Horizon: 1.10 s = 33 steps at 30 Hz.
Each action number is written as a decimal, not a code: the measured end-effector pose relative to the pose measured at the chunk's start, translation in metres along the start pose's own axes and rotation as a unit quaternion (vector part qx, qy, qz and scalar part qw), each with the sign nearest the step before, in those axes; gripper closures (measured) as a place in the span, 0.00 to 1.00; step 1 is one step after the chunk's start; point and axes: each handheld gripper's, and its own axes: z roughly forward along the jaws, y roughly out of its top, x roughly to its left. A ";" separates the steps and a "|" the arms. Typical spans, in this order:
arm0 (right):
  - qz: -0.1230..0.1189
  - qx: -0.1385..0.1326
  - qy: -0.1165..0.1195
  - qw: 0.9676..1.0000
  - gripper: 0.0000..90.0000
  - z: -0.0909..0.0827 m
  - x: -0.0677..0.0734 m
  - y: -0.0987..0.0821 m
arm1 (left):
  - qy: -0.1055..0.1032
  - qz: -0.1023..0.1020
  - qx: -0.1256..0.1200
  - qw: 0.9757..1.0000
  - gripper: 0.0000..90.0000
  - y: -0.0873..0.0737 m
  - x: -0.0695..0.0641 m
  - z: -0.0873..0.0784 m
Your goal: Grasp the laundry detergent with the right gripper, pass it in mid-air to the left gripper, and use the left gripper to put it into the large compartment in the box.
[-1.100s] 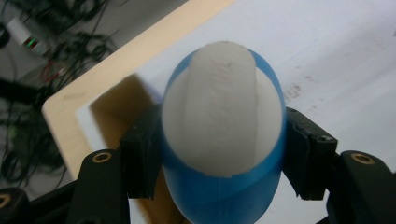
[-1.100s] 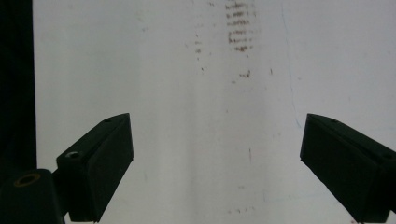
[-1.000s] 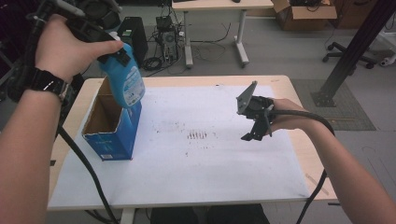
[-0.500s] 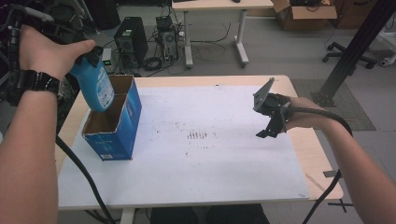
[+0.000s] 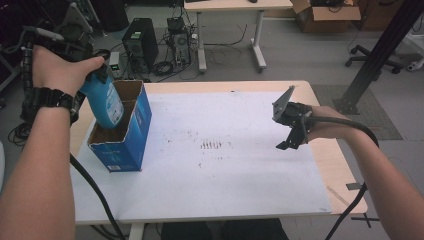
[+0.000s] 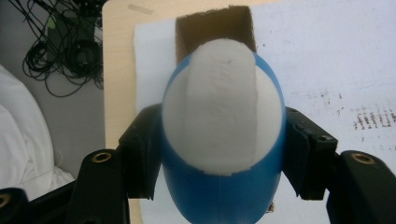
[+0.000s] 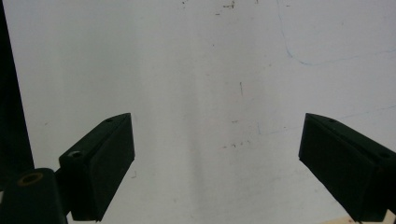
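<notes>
Left hand-held gripper (image 6: 219, 186), lower centre of the left gripper view: clamping a blue bottle (image 6: 223, 140) between both black pads, one pad pressing on each flank. Bottle's white base facing the camera there.

High view, upper left of frame: blue bottle (image 5: 105, 102) hanging tilted in the mouth of an open blue carton (image 5: 125, 132), lower end already inside the opening, upper end leaning toward the frame's left edge. Carton standing upright at the left side of the desk (image 5: 310, 95), on the white sheet (image 5: 240, 180) covering it. Brown cardboard interior of the carton showing above the bottle in the left gripper view.

Right hand-held gripper (image 5: 290, 132), right of centre in the high view: hovering over the white sheet, well apart from carton and bottle, gripping nothing. Right gripper view: jaws standing wide apart at lower left and lower right, bare marked sheet between them.

Floor beyond the desk's far edge, top of the high view: carrying a computer tower (image 5: 141, 44) and tangled cables.
</notes>
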 end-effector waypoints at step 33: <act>-0.003 0.009 0.013 1.000 0.12 0.009 0.002 0.002 | -0.017 -0.006 0.066 0.998 0.42 -0.045 -0.010 0.117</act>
